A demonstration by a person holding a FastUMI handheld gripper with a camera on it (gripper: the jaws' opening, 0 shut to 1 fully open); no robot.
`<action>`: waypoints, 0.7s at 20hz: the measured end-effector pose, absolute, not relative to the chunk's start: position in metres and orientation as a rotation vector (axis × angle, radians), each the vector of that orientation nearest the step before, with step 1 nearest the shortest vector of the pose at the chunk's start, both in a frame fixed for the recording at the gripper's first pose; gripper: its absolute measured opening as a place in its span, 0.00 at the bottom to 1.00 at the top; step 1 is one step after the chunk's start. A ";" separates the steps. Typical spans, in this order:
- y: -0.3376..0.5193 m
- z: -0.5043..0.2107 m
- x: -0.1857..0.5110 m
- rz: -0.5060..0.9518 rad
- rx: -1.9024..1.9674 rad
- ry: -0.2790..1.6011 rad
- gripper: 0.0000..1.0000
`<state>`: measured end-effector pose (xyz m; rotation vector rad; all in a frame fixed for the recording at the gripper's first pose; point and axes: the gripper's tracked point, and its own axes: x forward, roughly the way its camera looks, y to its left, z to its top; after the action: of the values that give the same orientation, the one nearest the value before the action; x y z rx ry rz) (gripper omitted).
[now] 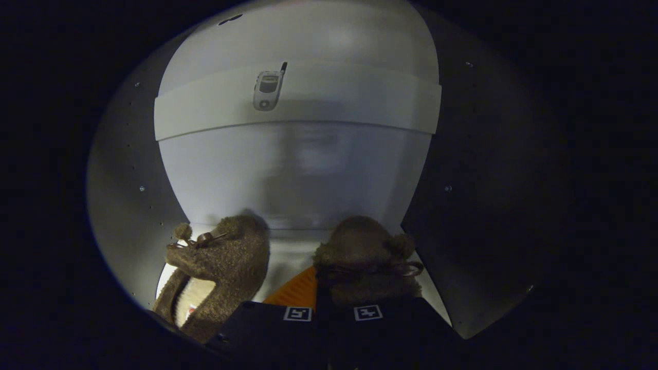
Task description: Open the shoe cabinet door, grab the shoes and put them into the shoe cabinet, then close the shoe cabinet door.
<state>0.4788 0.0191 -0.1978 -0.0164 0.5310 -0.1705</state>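
Note:
I am looking into the open shoe cabinet [298, 169], with its white back wall ahead. Two brown fuzzy slippers with small bows are at its floor. The left slipper [221, 267] lies on the cabinet floor, just left of my fingers and apart from them, its pale lining showing. The right slipper [365, 252] sits right at my fingertips, and its edge runs down into the narrow gap between them. My gripper [316, 290] has its fingers close together, pinching that edge. The slipper hides the right fingertip.
A white shelf [360, 103] crosses the cabinet above the slippers, with a small silver phone [268, 90] lying on it. Dark cabinet side walls [473, 205] close in on both sides, leaving a narrow space.

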 end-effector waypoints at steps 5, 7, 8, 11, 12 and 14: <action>0.023 -0.196 0.468 -0.160 -0.005 0.557 0.33; 0.029 -0.193 0.463 -0.141 0.007 0.563 0.52; 0.031 -0.192 0.459 -0.136 0.004 0.567 0.62; 0.034 -0.188 0.446 -0.130 -0.004 0.583 0.80; 0.035 -0.187 0.441 -0.128 0.012 0.589 0.80; 0.034 -0.179 0.431 -0.132 0.038 0.589 0.85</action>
<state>0.4310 0.0341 -0.1788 0.0383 0.5887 -0.1324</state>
